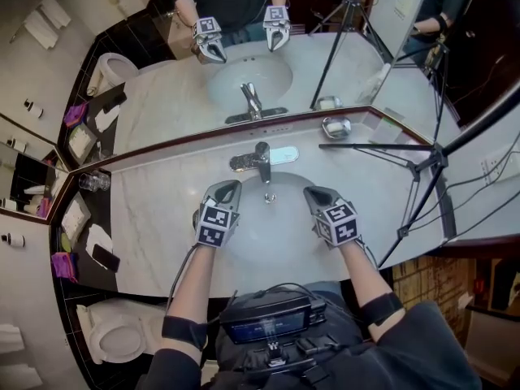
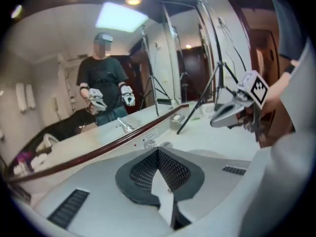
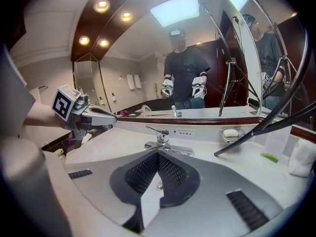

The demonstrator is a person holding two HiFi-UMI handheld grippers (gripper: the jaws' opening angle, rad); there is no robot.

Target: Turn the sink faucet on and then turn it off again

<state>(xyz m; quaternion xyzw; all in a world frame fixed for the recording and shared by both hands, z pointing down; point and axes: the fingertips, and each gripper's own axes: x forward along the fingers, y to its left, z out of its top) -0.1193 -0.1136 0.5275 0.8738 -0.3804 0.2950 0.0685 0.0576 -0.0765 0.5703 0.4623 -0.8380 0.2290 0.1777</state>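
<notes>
1. The left gripper has its two jaws closed tight together, with nothing between them.
2. The right gripper has its two jaws closed the same way and holds nothing.
3. In the head view, the left gripper and right gripper hover over the one sink basin. They sit on either side of its single drain, apart from each other.
4. The one faucet stands at the basin's back edge, beyond and between the two sets of jaw tips. Neither gripper touches it. It has one lever handle.
5. The marble worktop carries one soap dish to the right of the faucet, holding one pale bar.
6. One small label sits behind the faucet; its print is too small to read.
</notes>
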